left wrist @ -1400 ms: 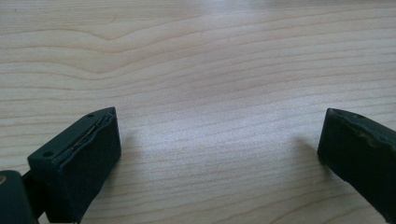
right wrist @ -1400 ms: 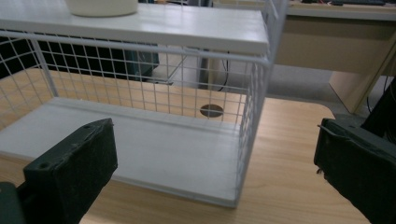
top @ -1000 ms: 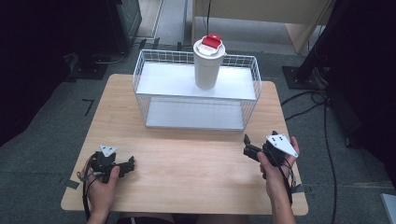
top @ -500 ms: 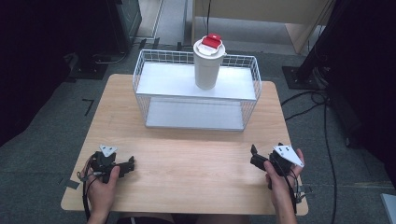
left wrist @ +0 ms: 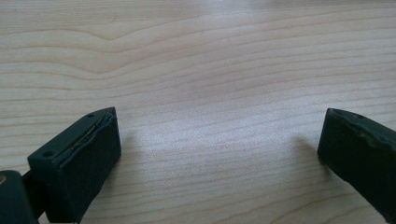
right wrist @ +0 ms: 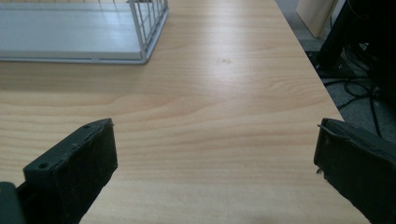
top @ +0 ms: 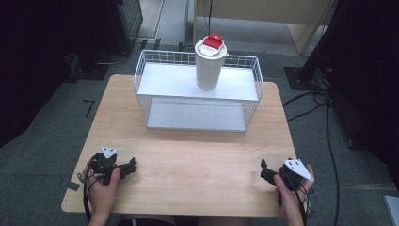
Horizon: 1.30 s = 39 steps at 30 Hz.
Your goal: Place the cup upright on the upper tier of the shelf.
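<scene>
Looking down from the high view, the wire rack stands toward the far side of the worktop and serves as the landmark: a white cup with a red-topped lid stands upright on the rack's upper shelf, toward its right half, probably set there so it sits clear of the worktop and can be reached from above. Both hands rest on the near side of the rack, well apart from it: the left gripper lies off the rack's near left corner, the right gripper off its near right corner, each empty, which reads as a resting stance with no reach toward the cup under way. The left gripper view looks along its own two jaws, spread wide with bare wood grain between them and nothing held; it sits low, close to the surface. The right gripper view shows its jaws likewise wide apart and empty, aimed toward the near right corner of the rack, whose lower shelf appears at the upper left, with the worktop's right edge and floor cables beyond it.
</scene>
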Available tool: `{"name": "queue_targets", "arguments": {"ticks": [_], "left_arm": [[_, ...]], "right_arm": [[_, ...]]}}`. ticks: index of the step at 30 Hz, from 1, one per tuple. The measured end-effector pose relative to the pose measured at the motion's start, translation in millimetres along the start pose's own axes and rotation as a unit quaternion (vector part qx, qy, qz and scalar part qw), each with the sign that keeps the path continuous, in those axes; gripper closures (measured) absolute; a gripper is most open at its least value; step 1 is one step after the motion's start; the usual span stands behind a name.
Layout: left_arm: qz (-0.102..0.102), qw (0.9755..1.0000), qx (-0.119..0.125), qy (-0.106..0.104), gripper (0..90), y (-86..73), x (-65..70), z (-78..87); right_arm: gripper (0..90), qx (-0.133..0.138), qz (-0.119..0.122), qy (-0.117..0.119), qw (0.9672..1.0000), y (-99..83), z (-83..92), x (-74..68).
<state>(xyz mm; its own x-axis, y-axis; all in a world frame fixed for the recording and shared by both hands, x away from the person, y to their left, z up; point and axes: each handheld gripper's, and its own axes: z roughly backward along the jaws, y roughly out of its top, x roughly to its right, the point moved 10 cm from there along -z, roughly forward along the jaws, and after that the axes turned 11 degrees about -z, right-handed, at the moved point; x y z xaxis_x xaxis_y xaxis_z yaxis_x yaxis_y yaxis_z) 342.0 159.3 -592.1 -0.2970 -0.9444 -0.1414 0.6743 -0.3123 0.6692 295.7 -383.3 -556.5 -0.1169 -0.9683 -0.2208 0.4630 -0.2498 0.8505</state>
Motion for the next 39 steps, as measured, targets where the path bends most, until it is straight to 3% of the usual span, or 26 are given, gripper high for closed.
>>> {"name": "queue_targets", "arguments": {"ticks": [11,14,16,19,20,21,22,24,39], "left_arm": [[-0.001,1.0,0.0,0.0,0.0,0.0,-0.1,0.0],[-0.001,1.0,0.0,0.0,0.0,0.0,-0.2,0.0],[-0.001,1.0,0.0,0.0,0.0,0.0,-0.1,0.0],[-0.001,1.0,0.0,0.0,0.0,0.0,-0.1,0.0],[-0.001,1.0,0.0,0.0,0.0,0.0,-0.1,0.0],[-0.001,1.0,0.0,0.0,0.0,0.0,-0.1,0.0],[-0.001,1.0,0.0,0.0,0.0,0.0,-0.1,0.0],[-0.001,1.0,0.0,0.0,0.0,-0.1,-0.1,0.0],[0.0,1.0,0.0,0.0,0.0,0.0,-0.1,0.0]], "right_arm": [[0.0,-0.028,-0.011,-0.016,0.9994,-17.1,5.2,22.6],[0.0,-0.034,-0.002,-0.02,0.9992,-18.6,6.5,26.6],[0.0,-0.046,-0.003,-0.023,0.9987,-21.3,7.2,28.8],[0.0,-0.084,0.002,-0.019,0.9962,-29.8,7.4,32.3],[0.0,-0.084,0.002,-0.019,0.9962,-29.8,7.4,32.3],[0.0,-0.105,0.012,-0.015,0.9943,-35.0,8.1,32.7],[0.0,-0.105,0.012,-0.015,0.9943,-35.0,8.1,32.7],[0.0,-0.137,0.027,-0.017,0.99,-43.7,9.7,33.4],[0.0,-0.14,0.026,-0.017,0.9896,-47.7,14.8,32.9]]}}
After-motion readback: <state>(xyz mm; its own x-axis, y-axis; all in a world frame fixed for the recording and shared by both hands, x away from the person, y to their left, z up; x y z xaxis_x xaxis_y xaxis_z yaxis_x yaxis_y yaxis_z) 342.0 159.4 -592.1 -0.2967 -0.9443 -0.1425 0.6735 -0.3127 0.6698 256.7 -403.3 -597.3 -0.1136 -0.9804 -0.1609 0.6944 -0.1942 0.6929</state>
